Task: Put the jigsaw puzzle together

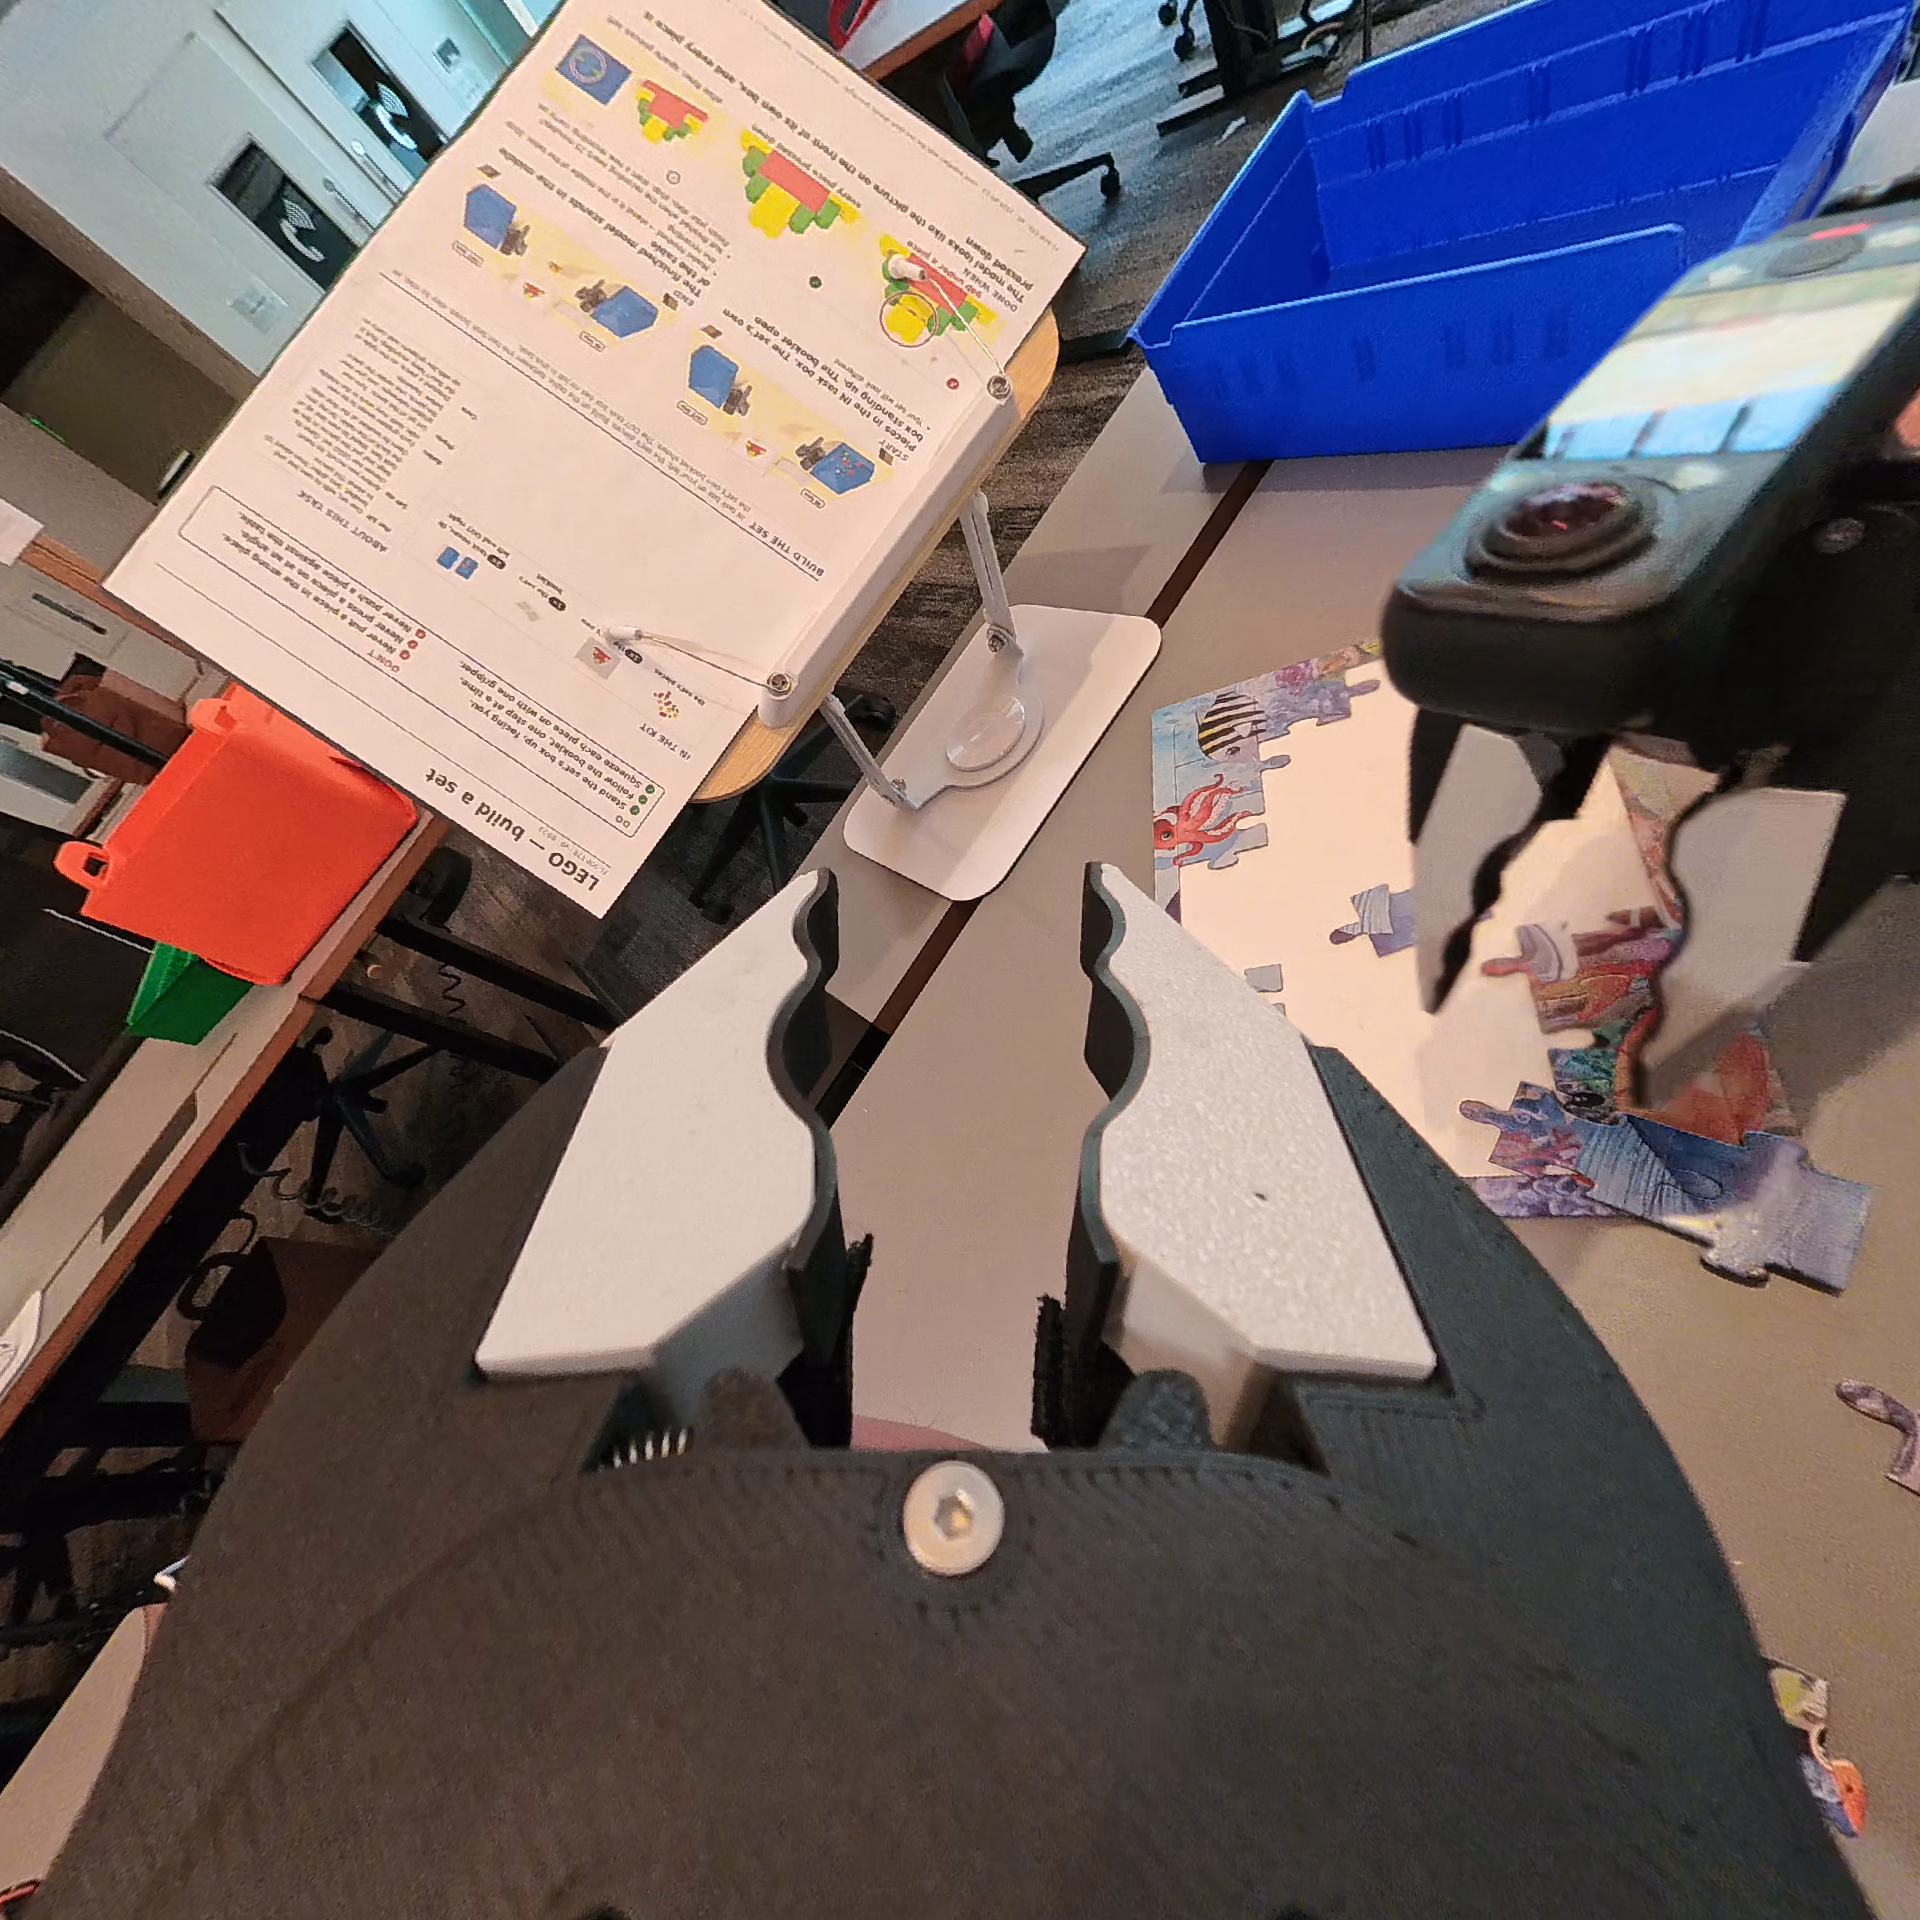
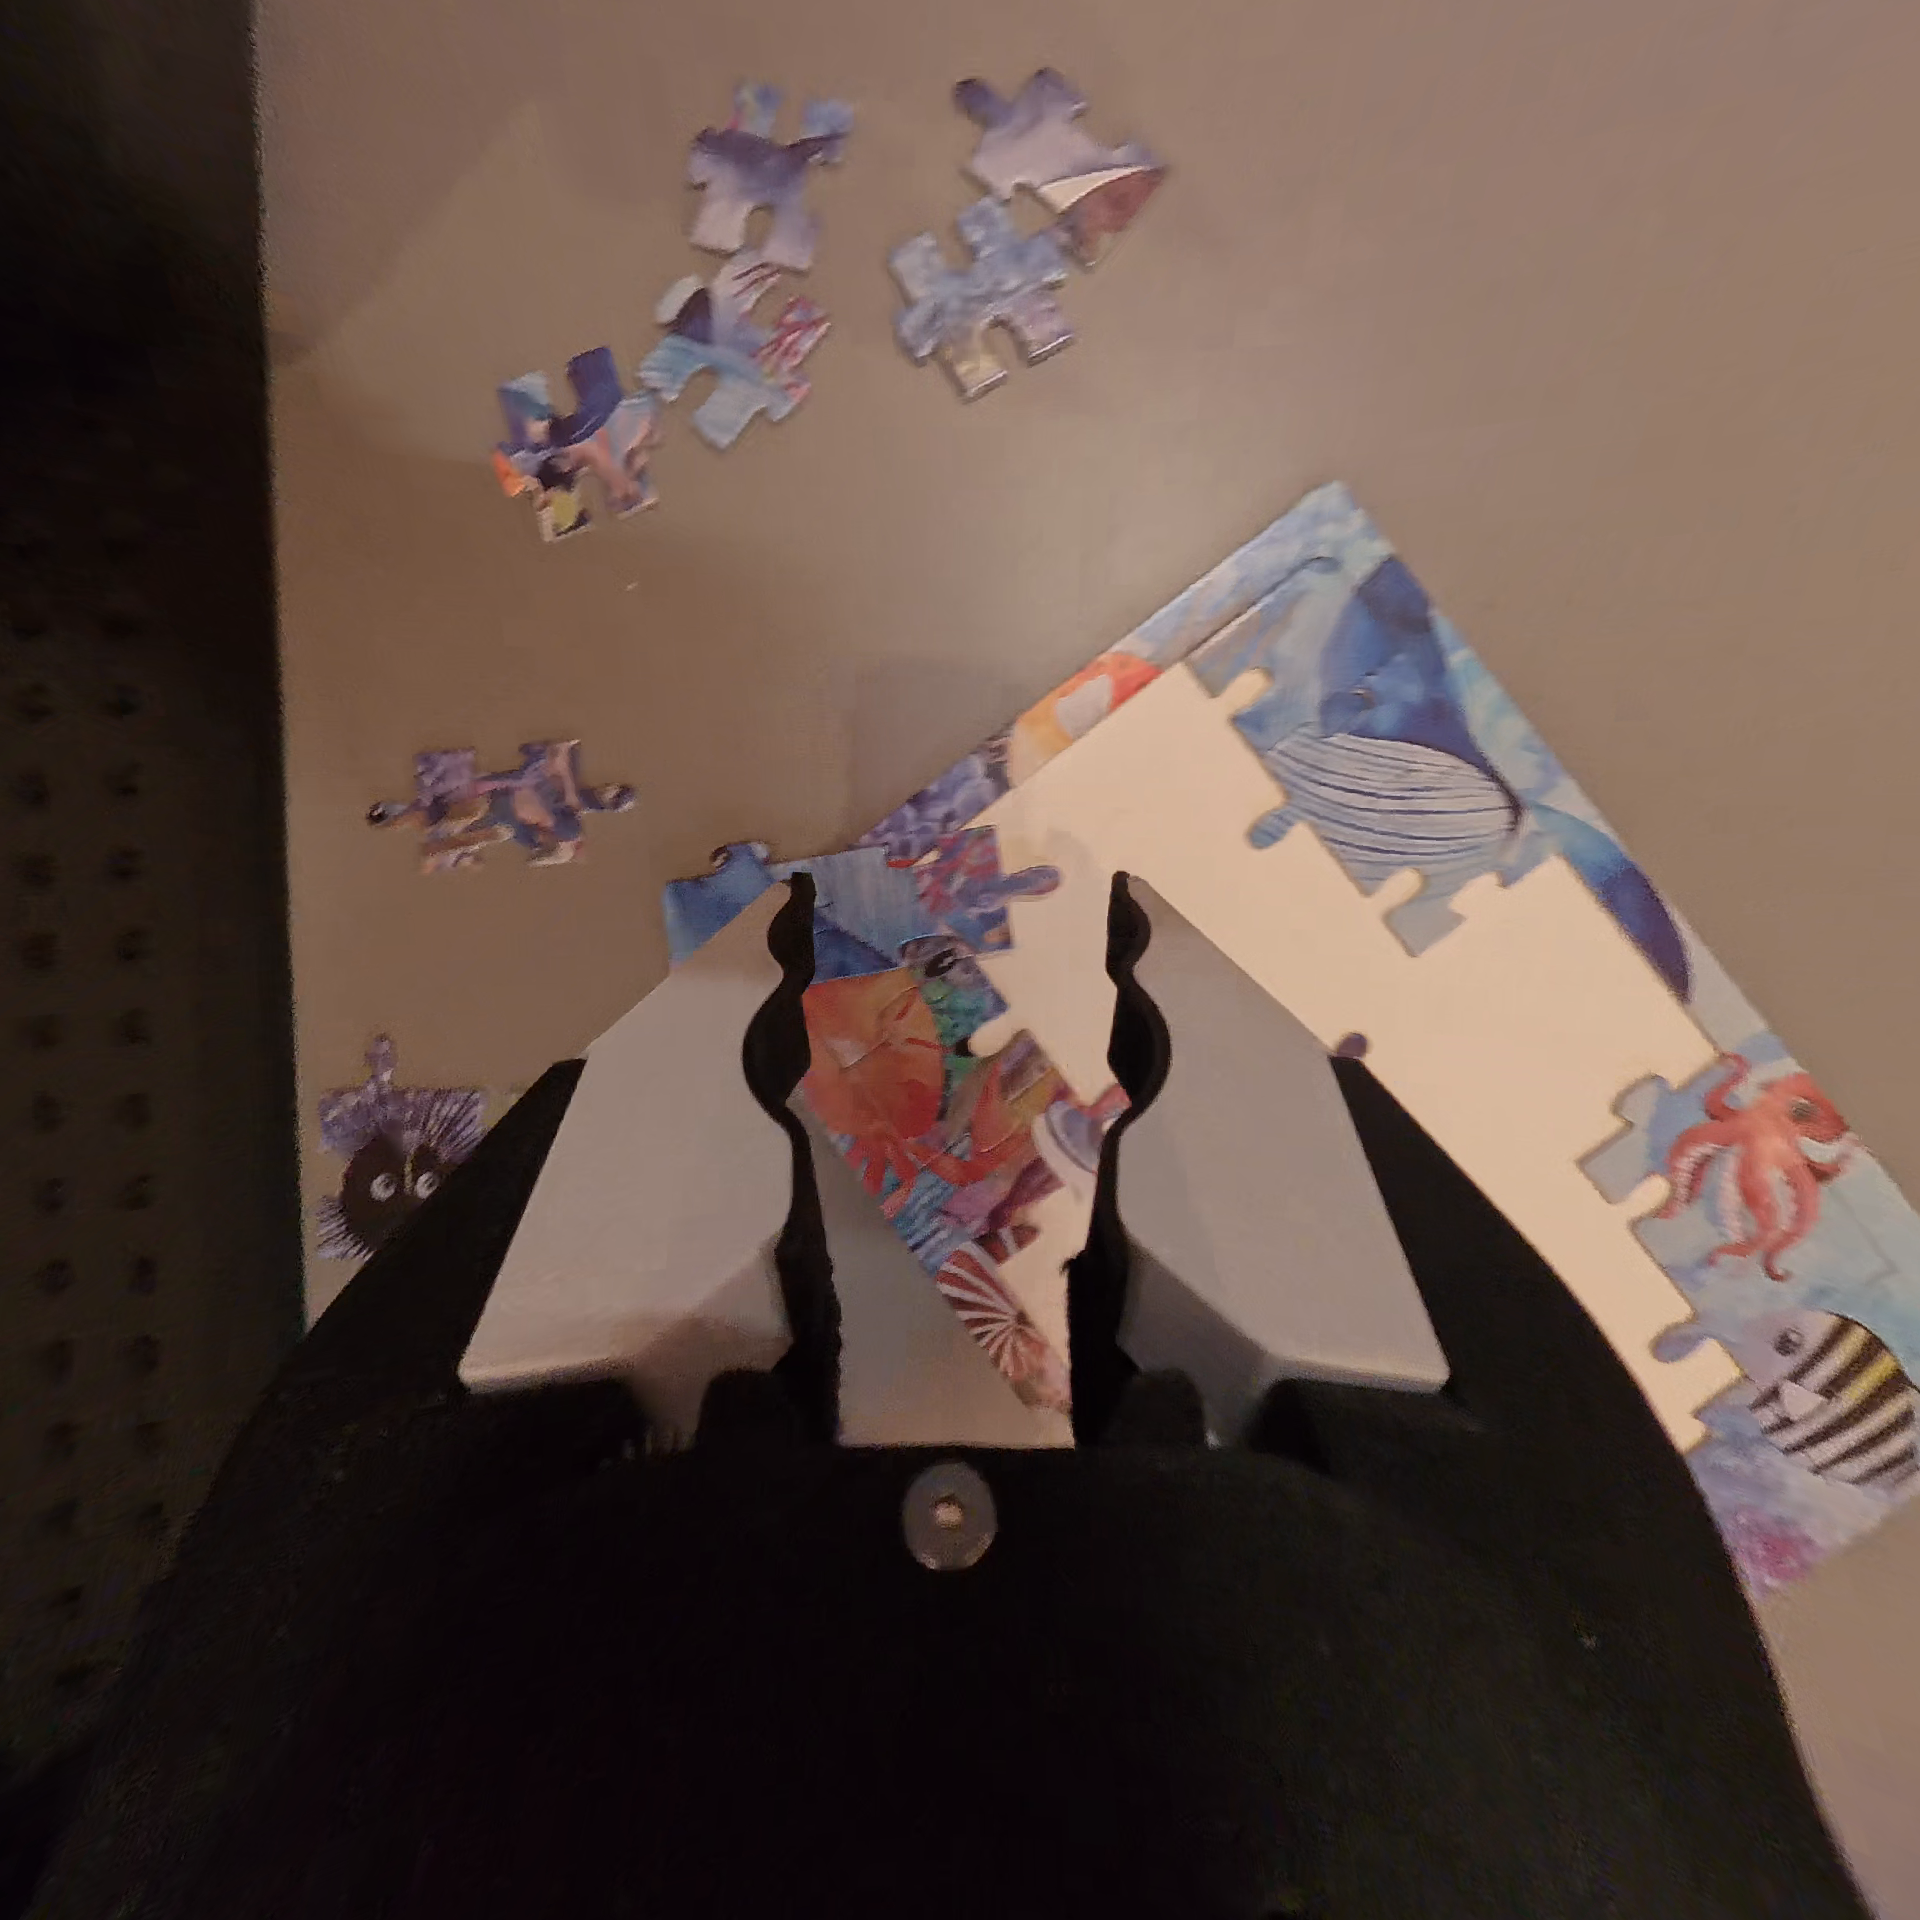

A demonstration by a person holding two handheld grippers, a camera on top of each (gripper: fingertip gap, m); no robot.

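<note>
The puzzle board [image 2: 1195, 914] lies on the grey table, its white middle bare. Whale [image 2: 1382, 748], octopus [image 2: 1756, 1153] and striped fish [image 2: 1818, 1392] pieces sit along its edge. My right gripper [image 2: 961, 883] is open and empty, just above a cluster of orange and blue pieces [image 2: 904, 1091] at the board's corner. Several loose pieces [image 2: 977, 301] lie beyond, with a sea urchin piece [image 2: 395, 1164] at the left. My left gripper [image 1: 956, 894] is open and empty, held off left of the board [image 1: 1309, 831]. The right gripper [image 1: 1538, 1039] shows there above the loose pieces [image 1: 1662, 1174].
A blue bin [image 1: 1507, 260] stands at the far side of the table. A document stand [image 1: 987, 748] holds a printed sheet [image 1: 582, 416] to the left of the board. An orange box [image 1: 239, 831] sits on another table. A dark perforated surface [image 2: 104, 831] borders the table. Tip to tip, the grippers are about 20 cm apart.
</note>
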